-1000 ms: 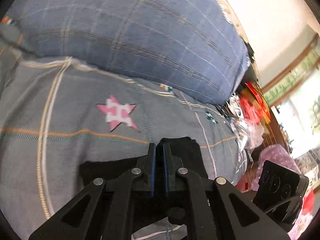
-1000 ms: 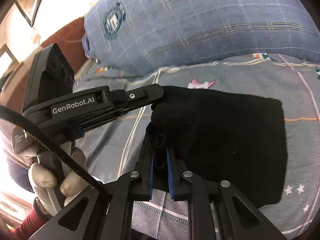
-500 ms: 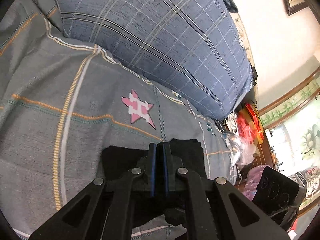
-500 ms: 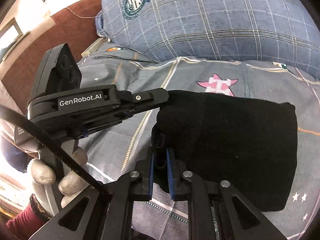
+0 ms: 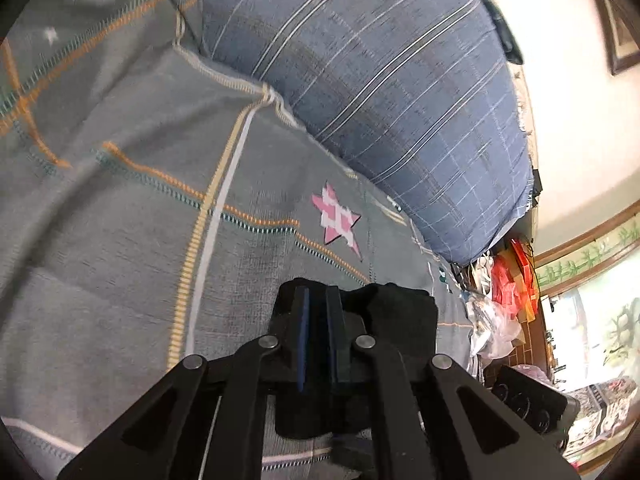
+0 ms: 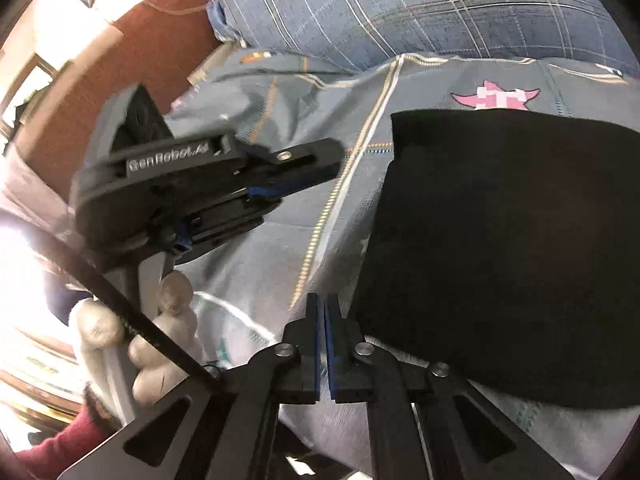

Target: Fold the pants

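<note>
The black pants (image 6: pixel 500 248) lie folded in a compact rectangle on the grey patterned bedspread (image 6: pixel 304 152), just below a pink star (image 6: pixel 496 98). My right gripper (image 6: pixel 322 304) is shut and empty, just off the pants' near left corner. My left gripper (image 5: pixel 318 300) is shut with nothing between its fingers; in the right wrist view its body (image 6: pixel 200 176) hovers left of the pants, clear of them. In the left wrist view the pants (image 5: pixel 400 320) show behind and right of its fingertips.
A large blue plaid pillow (image 5: pixel 380 92) lies along the far side of the bedspread. A brown headboard (image 6: pixel 132 44) stands at the left. Red and silver bags (image 5: pixel 508 284) clutter the floor beyond the bed's right edge. A gloved hand (image 6: pixel 140 328) holds the left gripper.
Both grippers have let go of the pants' left edge and drawn back. The left gripper moved left, away from the cloth. The pants now lie flat, released.
</note>
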`<state>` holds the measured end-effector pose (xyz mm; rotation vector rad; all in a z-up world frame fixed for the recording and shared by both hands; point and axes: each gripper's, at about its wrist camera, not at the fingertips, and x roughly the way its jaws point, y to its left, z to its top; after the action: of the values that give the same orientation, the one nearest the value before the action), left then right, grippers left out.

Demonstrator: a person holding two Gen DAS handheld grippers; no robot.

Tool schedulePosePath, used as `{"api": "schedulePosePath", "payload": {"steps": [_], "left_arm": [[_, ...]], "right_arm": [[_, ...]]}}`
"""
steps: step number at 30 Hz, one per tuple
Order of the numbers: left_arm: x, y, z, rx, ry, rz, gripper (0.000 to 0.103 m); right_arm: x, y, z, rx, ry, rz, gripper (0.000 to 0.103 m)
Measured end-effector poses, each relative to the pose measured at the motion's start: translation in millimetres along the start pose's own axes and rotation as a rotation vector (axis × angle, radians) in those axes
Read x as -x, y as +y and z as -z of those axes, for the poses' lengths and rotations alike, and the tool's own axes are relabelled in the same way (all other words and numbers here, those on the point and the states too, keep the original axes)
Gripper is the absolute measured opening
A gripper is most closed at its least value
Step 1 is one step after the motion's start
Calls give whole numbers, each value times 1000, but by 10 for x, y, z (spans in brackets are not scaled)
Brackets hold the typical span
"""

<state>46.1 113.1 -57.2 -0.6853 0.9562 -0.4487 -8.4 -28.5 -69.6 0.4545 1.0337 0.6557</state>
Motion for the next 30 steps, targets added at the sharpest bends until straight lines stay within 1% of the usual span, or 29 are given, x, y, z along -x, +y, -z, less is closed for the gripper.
{"api": "schedulePosePath", "payload": {"steps": [1,2,3,4,5,7,10,12,13,14,15,16,17,19,21,25,27,29,30], "left_arm": [[58,-34,-3,-10,-13,2,6],[93,-68,-6,-18,-23,7,8],[118,-120,-9,-30,-28,14,11],[118,-180,-4,-42,-29,20,23],[106,-234,3,-51,-30,22,40],[23,-359,41,-75,-30,12,57],[-214,-499,111,-111,4,-35,57],[-378,-563,160,-155,25,-104,57],[-488,-598,194,-203,41,-211,53],[-565,-607,226,-241,52,-306,36],[-657,-578,272,-265,77,-402,28],[-696,-520,304,-250,102,-419,26],[-685,-447,332,-219,109,-413,27],[-611,-390,349,-190,103,-391,27],[-504,-379,352,-162,93,-361,26],[-267,-335,361,-120,33,-302,27],[-190,-320,356,-85,10,-263,35],[-134,-305,363,-64,-5,-222,48],[-123,-328,376,-72,-9,-210,51]], "right_arm": [[136,-16,38,8,-21,-9,11],[265,-35,73,15,-44,-10,15],[397,-66,109,19,-67,-2,22],[592,-141,157,12,-104,21,28],[690,-187,176,4,-122,34,29],[984,-373,229,-43,-183,86,30],[1238,-605,258,-114,-240,120,31],[1343,-755,307,-170,-268,130,31],[1384,-844,346,-202,-278,131,32],[1403,-898,366,-221,-283,134,33],[1414,-935,374,-231,-285,138,33],[1420,-970,393,-242,-285,145,33],[1414,-984,403,-248,-284,150,33],[1398,-1028,414,-259,-284,166,39],[1402,-1085,424,-270,-284,175,42],[1404,-1189,442,-300,-295,173,42],[1402,-1218,453,-306,-296,173,43],[1392,-1237,478,-313,-294,179,46],[1385,-1249,480,-315,-294,184,47]]}}
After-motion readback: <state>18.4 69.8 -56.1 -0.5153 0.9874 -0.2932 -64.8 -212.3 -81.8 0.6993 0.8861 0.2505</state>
